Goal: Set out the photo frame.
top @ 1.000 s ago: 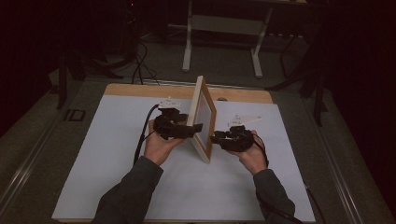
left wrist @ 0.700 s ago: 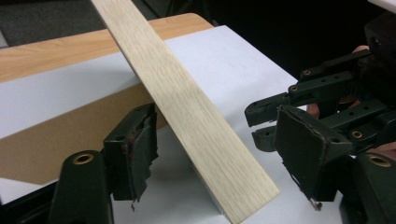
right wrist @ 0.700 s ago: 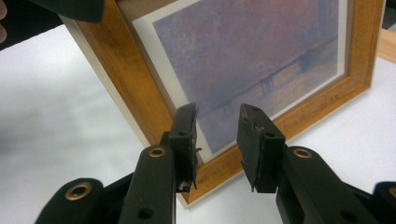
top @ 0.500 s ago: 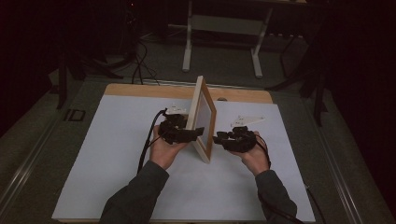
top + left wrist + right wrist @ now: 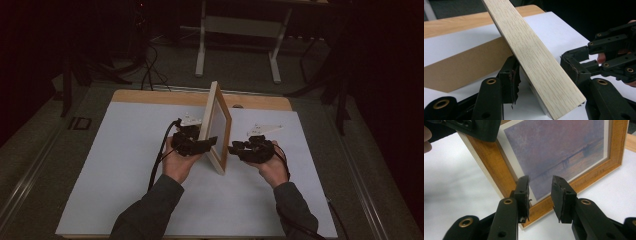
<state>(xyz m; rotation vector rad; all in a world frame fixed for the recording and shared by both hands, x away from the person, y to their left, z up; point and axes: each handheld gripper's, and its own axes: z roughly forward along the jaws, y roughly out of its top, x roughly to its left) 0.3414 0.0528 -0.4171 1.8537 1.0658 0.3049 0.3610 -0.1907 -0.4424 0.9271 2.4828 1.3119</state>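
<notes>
Presently: picture frame (image 5: 216, 131), pale wood with an orange-brown front and a hazy violet print, stands on edge between the two grippers. Left gripper (image 5: 541, 75) straddles the frame's near side edge; its jaws have just been closing, one pad at the brown backing, the other just off the front face, a gap visible, so not yet clamped. Right gripper (image 5: 540, 192) faces the printed side, just beside it, jaws half parted with nothing between them. Surface: white sheet (image 5: 125, 165) over a wooden table (image 5: 150, 96). Room: dark, grey floor; white table legs (image 5: 202, 47) and trailing cables (image 5: 147, 70) well beyond the grippers.
</notes>
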